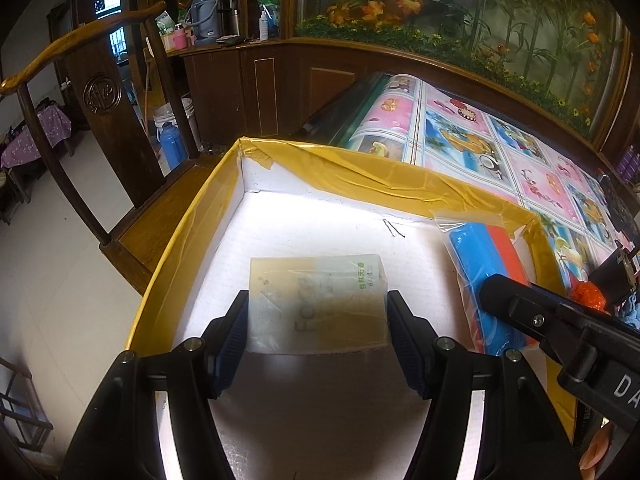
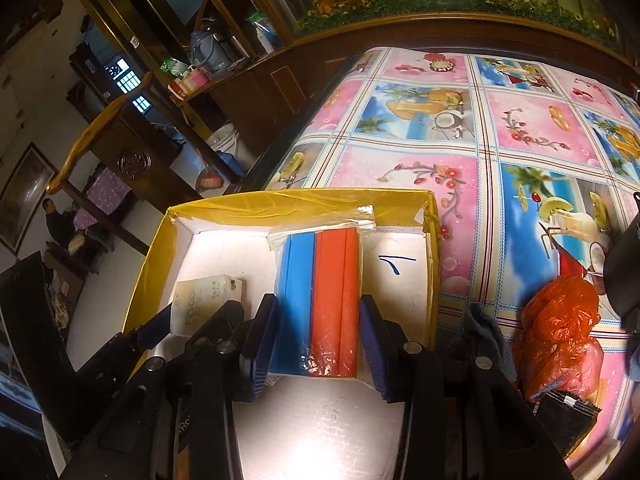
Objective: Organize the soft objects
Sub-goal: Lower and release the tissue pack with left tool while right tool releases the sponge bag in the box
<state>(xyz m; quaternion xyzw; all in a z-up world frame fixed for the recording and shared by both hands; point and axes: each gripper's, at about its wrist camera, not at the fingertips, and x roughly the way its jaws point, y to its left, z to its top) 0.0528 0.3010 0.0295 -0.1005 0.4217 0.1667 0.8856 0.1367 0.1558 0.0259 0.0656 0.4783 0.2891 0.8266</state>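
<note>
Left wrist view: the left gripper reaches down into a white box with yellow-taped walls. Its fingers stand about half open on either side of a tissue pack, a pale soft packet lying flat on the box floor. The pads sit at the pack's two side edges; whether they press on it or only flank it I cannot tell. To the right, inside the same box, lies a clear bag holding blue and orange blocks, and the right gripper's black finger crosses over its near end. The box stands at the edge of a tabletop covered with a pink and blue picture cloth. A wooden chair stands beyond the box on the left.

Right wrist view: the right gripper straddles the bag's near end, with the fingers partly open. The left pad lies against the blue side; the right pad is just beside the orange side, and a firm grip cannot be confirmed. The bag lies lengthwise along the box floor, its far end leaning on the far wall. The pack lies to its left between the left gripper's fingers. On the tabletop right of the box lie a blue cloth and a crumpled orange plastic bag.
</note>
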